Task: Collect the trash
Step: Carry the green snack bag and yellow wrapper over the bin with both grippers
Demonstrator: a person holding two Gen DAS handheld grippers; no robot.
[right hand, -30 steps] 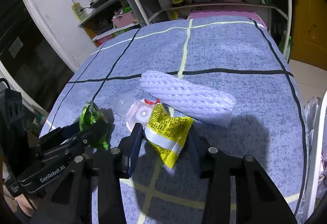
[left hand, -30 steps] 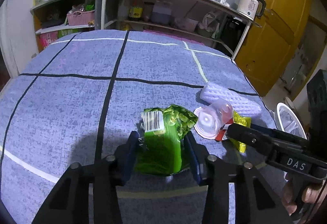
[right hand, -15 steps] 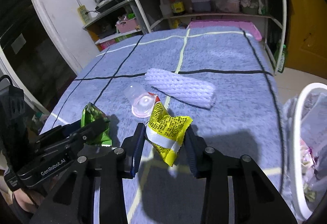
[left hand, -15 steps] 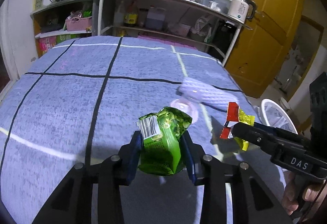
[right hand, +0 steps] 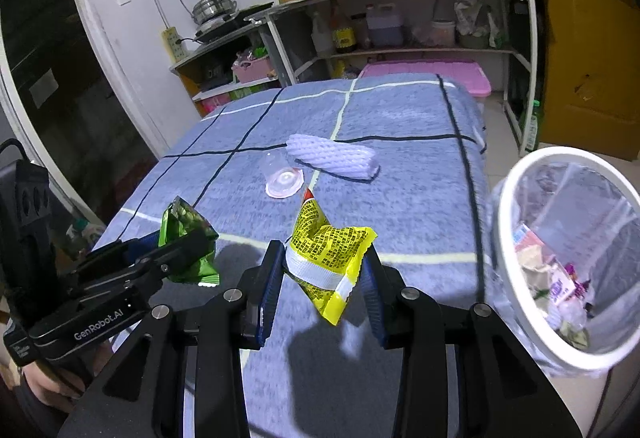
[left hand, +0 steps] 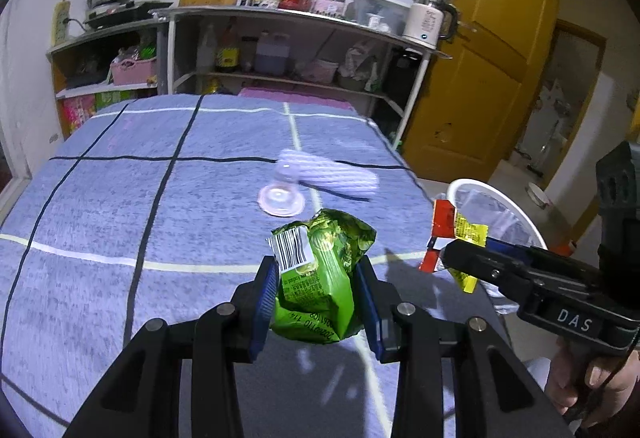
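From the left wrist, our left gripper (left hand: 316, 302) clamps the green packet (left hand: 322, 278); the bin (left hand: 496, 214) lies ahead to its right, past the right gripper (left hand: 452, 258).

From the right wrist, our right gripper (right hand: 322, 278) pinches the yellow wrapper (right hand: 328, 254), its long axis hanging downward; the bin (right hand: 516, 238), probably on the floor, sits just right, nearer this hand. Ahead, a blue checked cloth (right hand: 400, 198) and kitchen shelves (right hand: 400, 50).

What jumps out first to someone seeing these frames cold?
Two bright wrappers held up over the blue checked table: a green snack bag clamped in the left gripper, a yellow wrapper in the right gripper. Next, the white-rimmed bin with trash in it, off the table's right edge.
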